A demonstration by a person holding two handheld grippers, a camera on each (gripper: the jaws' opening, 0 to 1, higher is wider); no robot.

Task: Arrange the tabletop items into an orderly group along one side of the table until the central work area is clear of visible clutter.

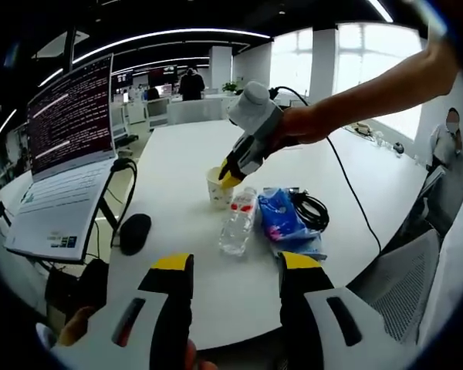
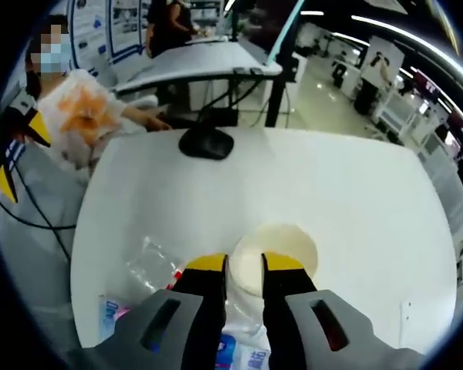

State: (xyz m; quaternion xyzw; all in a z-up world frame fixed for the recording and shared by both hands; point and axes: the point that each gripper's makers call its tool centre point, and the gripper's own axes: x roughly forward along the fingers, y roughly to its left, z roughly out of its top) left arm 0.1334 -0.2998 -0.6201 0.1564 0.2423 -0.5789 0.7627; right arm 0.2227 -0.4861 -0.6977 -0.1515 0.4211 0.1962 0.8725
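A white paper cup (image 1: 218, 187) stands upright near the middle of the white table (image 1: 177, 154). My right gripper (image 1: 230, 177), held out on a person's arm, comes down on the cup's rim. In the right gripper view the cup (image 2: 282, 245) has its near wall pinched between the narrowed jaws of that gripper (image 2: 245, 264). A clear plastic bottle (image 1: 238, 222) lies on its side beside the cup, with a blue packet (image 1: 282, 220) to its right. My left gripper (image 1: 235, 266) hovers open near the table's front edge with nothing in it; it also appears as the left gripper (image 2: 19, 154) at the far left.
An open laptop (image 1: 69, 162) on a stand sits at the left, with a black mouse (image 1: 135, 231) beside it. A coiled black cable (image 1: 309, 210) lies behind the packet. From the right gripper view, the mouse (image 2: 206, 142), bottle (image 2: 150, 270) and packet (image 2: 112, 312) are visible.
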